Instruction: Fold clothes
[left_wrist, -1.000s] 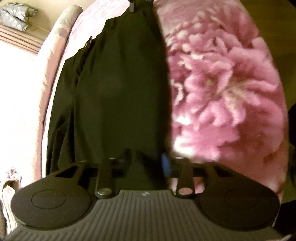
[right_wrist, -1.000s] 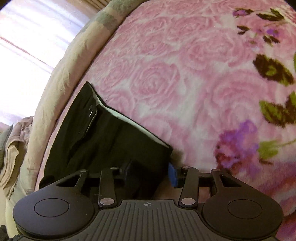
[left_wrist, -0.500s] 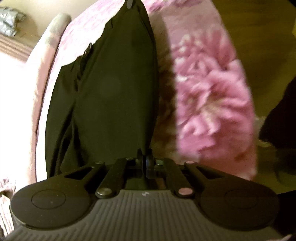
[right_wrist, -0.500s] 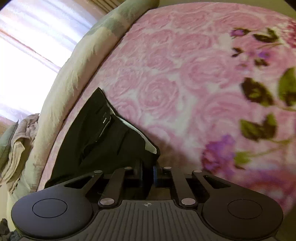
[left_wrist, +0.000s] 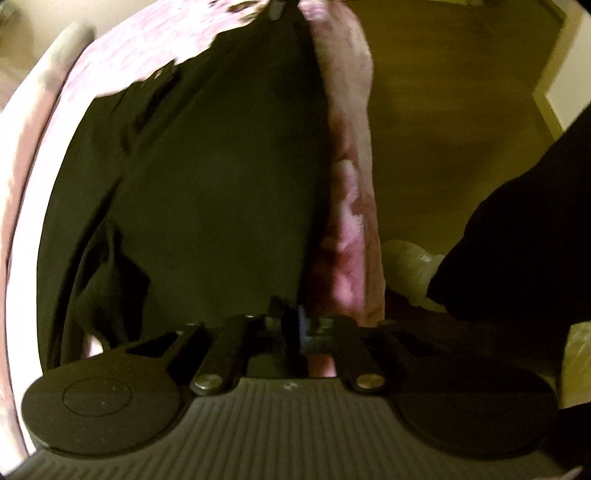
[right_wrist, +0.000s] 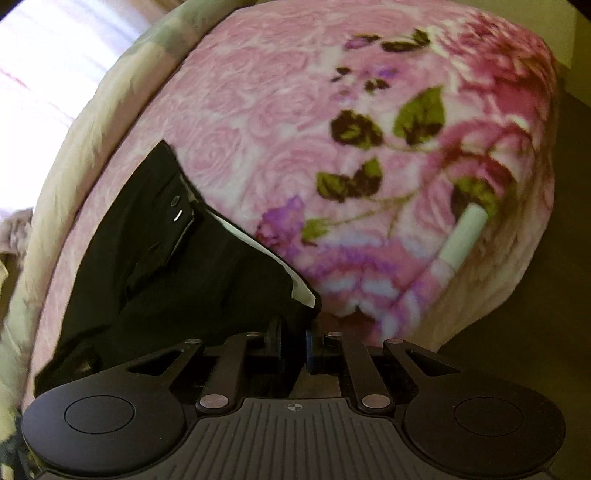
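Note:
Black trousers (left_wrist: 221, 192) stretch lengthwise away from my left gripper (left_wrist: 291, 325), which is shut on their near hem end. The same black trousers (right_wrist: 177, 266) show their waistband, button and white lining in the right wrist view. There my right gripper (right_wrist: 293, 343) is shut on the waist corner. The garment hangs taut and lifted above the pink floral blanket (right_wrist: 332, 129). The far end in the left wrist view disappears at the other gripper (left_wrist: 277, 7), a dark shape at the top edge.
The bed's pink blanket edge (left_wrist: 351, 221) drops to a wooden floor (left_wrist: 443, 129). A person's dark trouser leg (left_wrist: 517, 240) and light sock (left_wrist: 406, 269) stand at the right. A cream pillow edge (right_wrist: 92, 129) borders the bed, and a white tube-like item (right_wrist: 461, 236) lies on the blanket.
Both grippers went from open to shut on the trousers' ends, then lifted and pulled back towards the bed edge. The floor and the person's leg came into view.

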